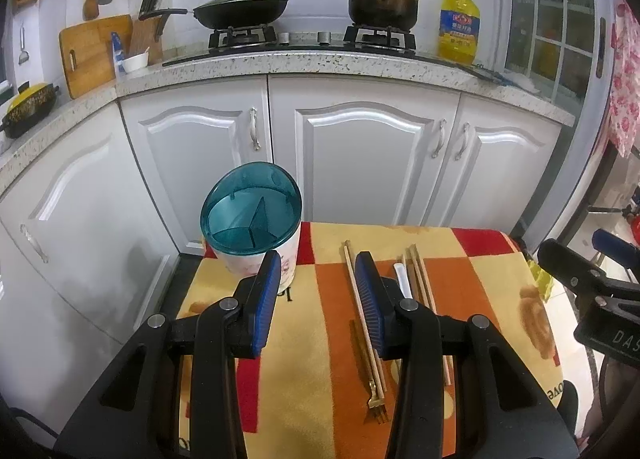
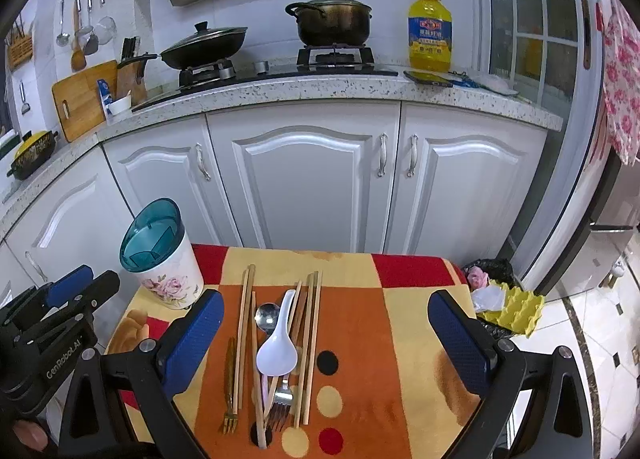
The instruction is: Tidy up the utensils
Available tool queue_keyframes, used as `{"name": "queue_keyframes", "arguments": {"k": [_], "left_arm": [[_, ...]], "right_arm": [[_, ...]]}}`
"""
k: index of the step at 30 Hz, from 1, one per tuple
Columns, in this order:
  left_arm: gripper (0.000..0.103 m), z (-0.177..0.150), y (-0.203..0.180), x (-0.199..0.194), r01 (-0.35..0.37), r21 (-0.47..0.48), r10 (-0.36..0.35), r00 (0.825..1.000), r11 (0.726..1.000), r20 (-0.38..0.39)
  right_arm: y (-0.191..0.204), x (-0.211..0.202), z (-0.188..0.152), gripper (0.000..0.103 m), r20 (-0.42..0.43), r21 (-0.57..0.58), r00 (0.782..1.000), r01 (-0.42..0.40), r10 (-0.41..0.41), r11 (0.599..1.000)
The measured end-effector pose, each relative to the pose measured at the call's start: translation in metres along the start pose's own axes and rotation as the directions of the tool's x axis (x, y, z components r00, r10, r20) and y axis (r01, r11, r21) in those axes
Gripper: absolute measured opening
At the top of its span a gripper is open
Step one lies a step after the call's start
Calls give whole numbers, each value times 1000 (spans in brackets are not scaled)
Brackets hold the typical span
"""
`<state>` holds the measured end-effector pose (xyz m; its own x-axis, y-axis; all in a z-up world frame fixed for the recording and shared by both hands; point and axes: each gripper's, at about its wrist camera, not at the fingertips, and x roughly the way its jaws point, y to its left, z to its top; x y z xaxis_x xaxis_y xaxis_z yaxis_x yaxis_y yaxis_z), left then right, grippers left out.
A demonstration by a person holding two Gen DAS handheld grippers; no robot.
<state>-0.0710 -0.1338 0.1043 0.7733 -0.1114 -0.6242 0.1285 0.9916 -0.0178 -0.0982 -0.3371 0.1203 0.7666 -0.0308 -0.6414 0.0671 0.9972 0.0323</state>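
A: Both tools hover over the small tabletop (image 2: 400,339) with its checked cloth, and nothing has been picked up. This looks like the very start of the sorting.

B: Agreed. In the right wrist view the utensils lie in a loose row at the centre: wooden chopsticks (image 2: 243,339), a white soup spoon (image 2: 278,351) lying over a metal spoon (image 2: 267,315), a gold fork (image 2: 229,387) at about seven o'clock of the pile, and a steel fork (image 2: 280,403) under the white spoon's bowl.

A: And the holder?

B: The utensil holder (image 2: 166,259), teal rim with a floral body, stands upright at ten o'clock of the pile, on the tabletop's far left corner. Its divided compartments look empty.

A: Tool state?

B: The right tool (image 2: 326,343) is spread wide, its blue pads well apart, nothing between them. The left tool (image 1: 318,303) is parted to a moderate gap, also bare; the holder sits at eleven o'clock of it.

A: So next?

B: I'd judge one tool must drop onto a single utensil, likely a chopstick or the top spoon, pinch it cleanly, then carry it to a compartment.
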Motion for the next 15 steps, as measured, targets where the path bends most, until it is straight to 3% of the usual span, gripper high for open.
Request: {"name": "queue_keyframes", "arguments": {"k": [15], "left_arm": [[38,3,-3,-2,11,7,-11,1000,1000,6]], "right_arm": [[4,-2,3,101,8,-26,1000,22,-22,999]]}}
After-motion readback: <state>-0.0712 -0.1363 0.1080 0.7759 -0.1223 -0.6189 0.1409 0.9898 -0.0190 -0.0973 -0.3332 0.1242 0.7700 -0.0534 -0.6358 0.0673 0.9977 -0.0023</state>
